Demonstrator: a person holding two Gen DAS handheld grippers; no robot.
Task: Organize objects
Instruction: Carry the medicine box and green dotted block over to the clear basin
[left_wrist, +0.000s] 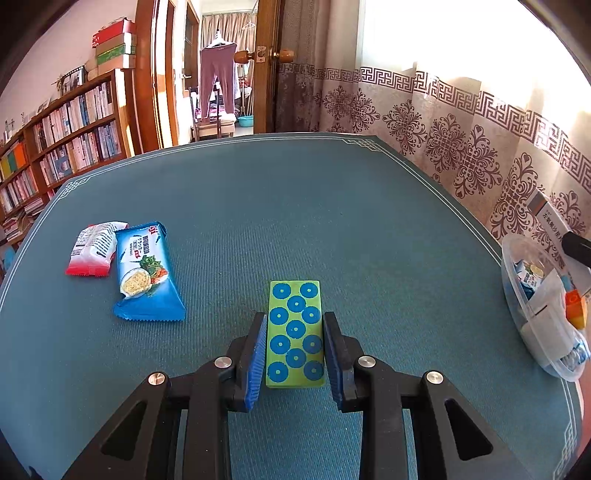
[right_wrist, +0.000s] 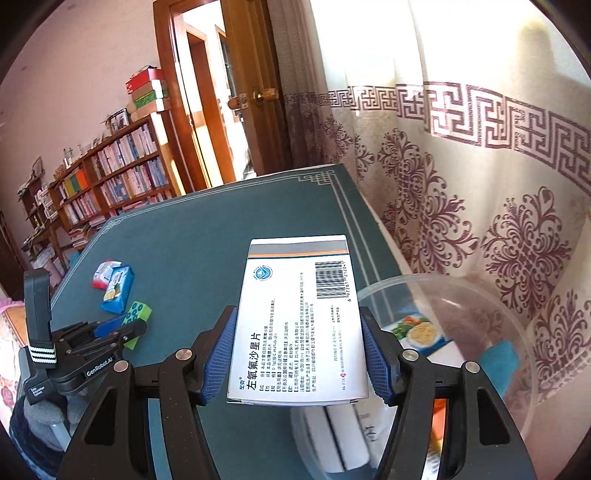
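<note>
My left gripper (left_wrist: 295, 325) is shut on a green block with blue dots (left_wrist: 295, 334), which rests on the teal table (left_wrist: 332, 221). A blue cracker packet (left_wrist: 146, 271) and a red-and-white packet (left_wrist: 94, 249) lie to its left. My right gripper (right_wrist: 299, 325) is shut on a white medicine box (right_wrist: 299, 321) and holds it above the near rim of a clear plastic tub (right_wrist: 461, 332). The tub holds a snack packet, white boxes and an orange piece. The left gripper (right_wrist: 122, 328) with the green block (right_wrist: 138, 314) shows in the right wrist view.
A patterned curtain (right_wrist: 480, 184) hangs along the table's right edge. A bookshelf (left_wrist: 62, 144) and an open wooden door (left_wrist: 155, 74) stand beyond the far edge. The tub (left_wrist: 535, 306) sits at the table's right edge in the left wrist view.
</note>
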